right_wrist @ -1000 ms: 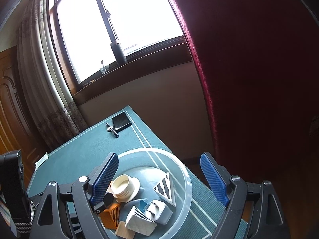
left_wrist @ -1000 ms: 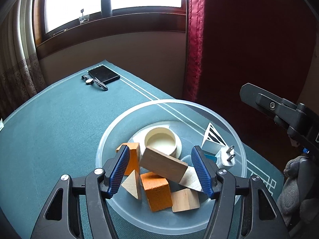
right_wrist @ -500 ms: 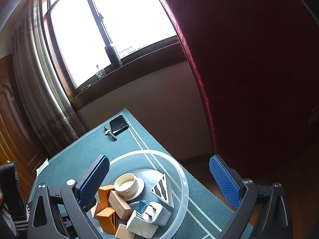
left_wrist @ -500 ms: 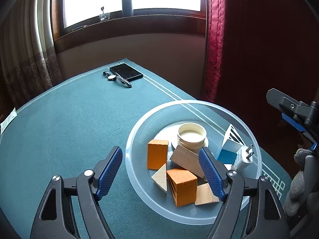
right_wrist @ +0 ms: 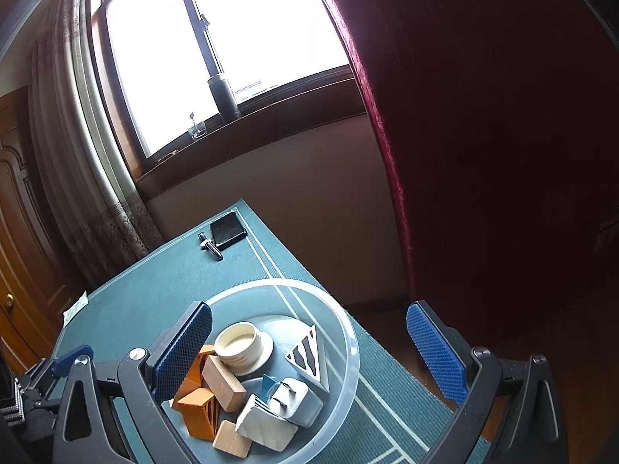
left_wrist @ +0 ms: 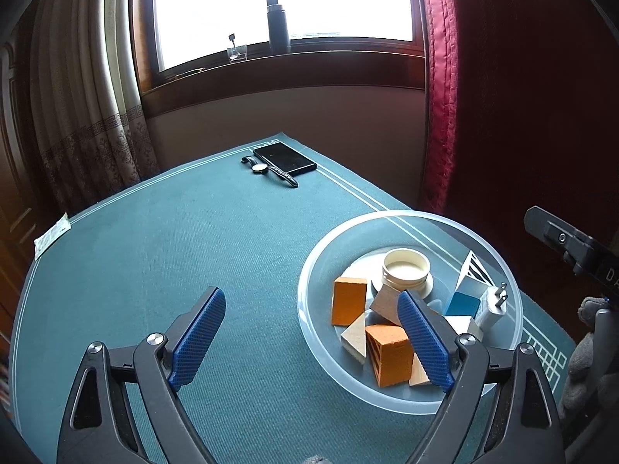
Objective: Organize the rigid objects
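On the green table mat, the clear plastic bowl [left_wrist: 406, 398] holds two orange blocks [left_wrist: 349, 300], three plain wooden blocks [right_wrist: 223, 382], one cream jar [left_wrist: 406, 268] and one white plug [left_wrist: 493, 304], while the left gripper [left_wrist: 309, 342] is opening, empty, and the right gripper [right_wrist: 309, 352] gapes wide, gripping nothing.

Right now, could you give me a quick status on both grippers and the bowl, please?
Left gripper opening, empty. Right gripper open, empty, above clear bowl. Blocks, cup and plug in bowl. Phone and watch far off.

Black tool [left_wrist: 309, 332] frames, blue cross-hatched pads [left_wrist: 199, 334], silver screws [left_wrist: 154, 337]
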`<state>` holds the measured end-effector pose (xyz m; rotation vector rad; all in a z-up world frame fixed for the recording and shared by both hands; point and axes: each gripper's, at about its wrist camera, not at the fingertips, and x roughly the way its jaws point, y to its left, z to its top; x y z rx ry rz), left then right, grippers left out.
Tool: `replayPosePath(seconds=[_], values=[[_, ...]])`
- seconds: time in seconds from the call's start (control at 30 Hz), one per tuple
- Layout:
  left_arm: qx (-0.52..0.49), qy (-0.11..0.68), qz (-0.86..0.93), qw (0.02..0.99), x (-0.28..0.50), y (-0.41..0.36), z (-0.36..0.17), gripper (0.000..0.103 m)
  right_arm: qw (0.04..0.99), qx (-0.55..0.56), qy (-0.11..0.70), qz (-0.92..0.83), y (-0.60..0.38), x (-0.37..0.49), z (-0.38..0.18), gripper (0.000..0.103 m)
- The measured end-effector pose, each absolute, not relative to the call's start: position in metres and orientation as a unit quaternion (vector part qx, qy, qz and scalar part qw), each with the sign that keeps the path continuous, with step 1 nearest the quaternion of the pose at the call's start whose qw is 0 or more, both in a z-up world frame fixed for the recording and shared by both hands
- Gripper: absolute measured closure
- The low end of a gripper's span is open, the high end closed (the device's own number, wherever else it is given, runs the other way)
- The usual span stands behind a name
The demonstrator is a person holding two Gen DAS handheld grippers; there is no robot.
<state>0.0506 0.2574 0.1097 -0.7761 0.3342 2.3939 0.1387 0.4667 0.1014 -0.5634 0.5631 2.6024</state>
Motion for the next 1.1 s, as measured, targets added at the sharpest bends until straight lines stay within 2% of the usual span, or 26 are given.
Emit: replayPosePath(seconds=[0.2,0.53,0.73,1.1], values=[[-0.272,0.118,0.912,0.282,0.058,0.246,0.120,0.005,0.219,-0.219,0.155,0.938,0.457,0.141,0.100,0.000],[-0.236,0.123,0.936,0.232,0.074,0.225,0.130,0.000,0.185,-0.251,0.089,0.946,0.426,0.155,0.096,0.000],[-0.216,0.136,0.947,0.196,0.087,0.214,0.133,0.000,0.168,-0.261,0.038,0.950,0.401,0.163,0.092,0.000],[-0.222,0.144,0.943,0.200,0.095,0.213,0.127,0.000,0.180,-0.268,0.021,0.946,0.392,0.161,0.080,0.000]])
